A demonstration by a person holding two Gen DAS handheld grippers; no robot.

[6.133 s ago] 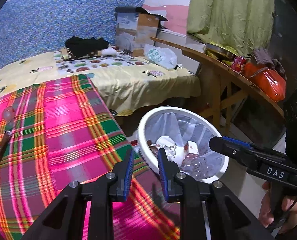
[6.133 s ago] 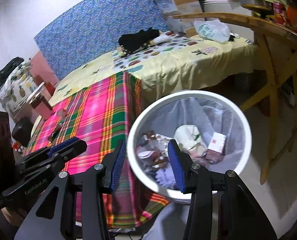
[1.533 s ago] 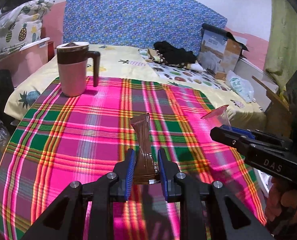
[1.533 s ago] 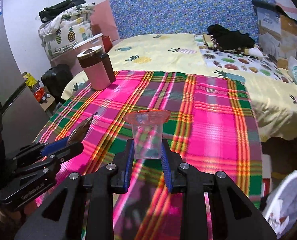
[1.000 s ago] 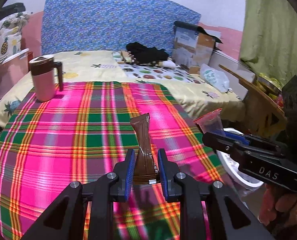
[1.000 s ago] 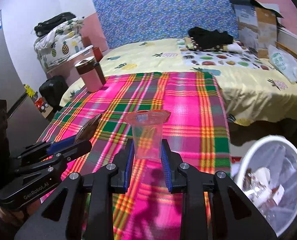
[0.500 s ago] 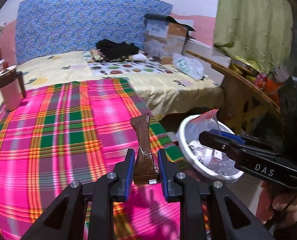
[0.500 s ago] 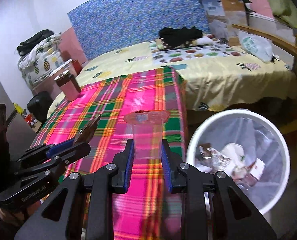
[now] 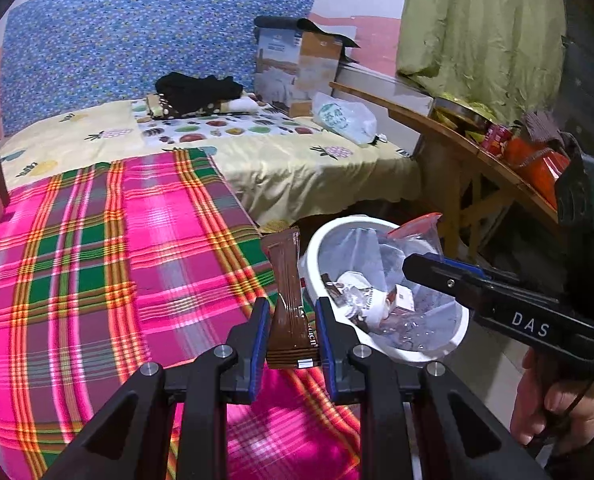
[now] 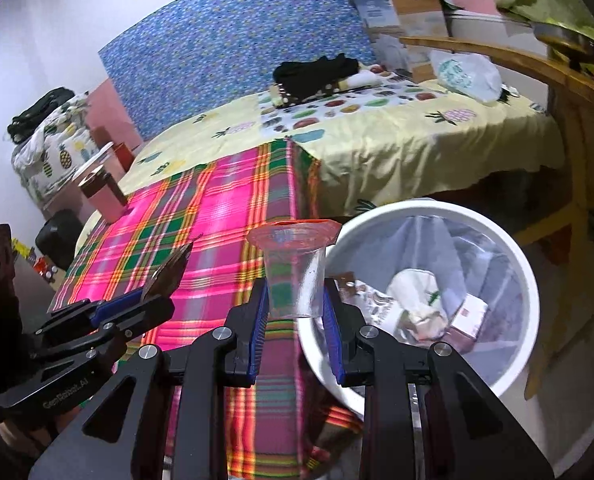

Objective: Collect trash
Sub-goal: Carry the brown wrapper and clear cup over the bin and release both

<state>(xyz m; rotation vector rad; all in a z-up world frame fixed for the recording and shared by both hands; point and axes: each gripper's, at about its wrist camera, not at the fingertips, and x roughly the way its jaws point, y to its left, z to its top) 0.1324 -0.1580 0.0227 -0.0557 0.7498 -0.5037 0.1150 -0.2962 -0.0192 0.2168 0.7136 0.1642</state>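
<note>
My left gripper (image 9: pixel 291 328) is shut on a brown snack wrapper (image 9: pixel 289 300) that stands upright between its blue pads, over the edge of the plaid cloth. My right gripper (image 10: pixel 295 312) is shut on a clear plastic bag with a red top (image 10: pixel 295 270). A white trash bin (image 10: pixel 493 236) lined with a clear bag holds several pieces of trash and stands just right of both grippers. In the left wrist view the bin (image 9: pixel 317 248) lies beyond the wrapper, and the right gripper (image 9: pixel 413 266) reaches over it with the clear bag (image 9: pixel 417 236). The left gripper (image 10: pixel 153 300) shows at the left in the right wrist view.
A pink and green plaid cloth (image 9: pixel 97 260) covers the near surface, with a yellow bed sheet (image 9: pixel 297 160) behind it. A wooden table (image 9: pixel 477 160) with cans and an orange bag stands right of the bin. A pink mug (image 10: pixel 101 196) sits at the cloth's far left.
Both grippers have swung right from over the plaid cloth toward the bin, still holding the wrapper and the clear bag. The bin now looms larger and closer.
</note>
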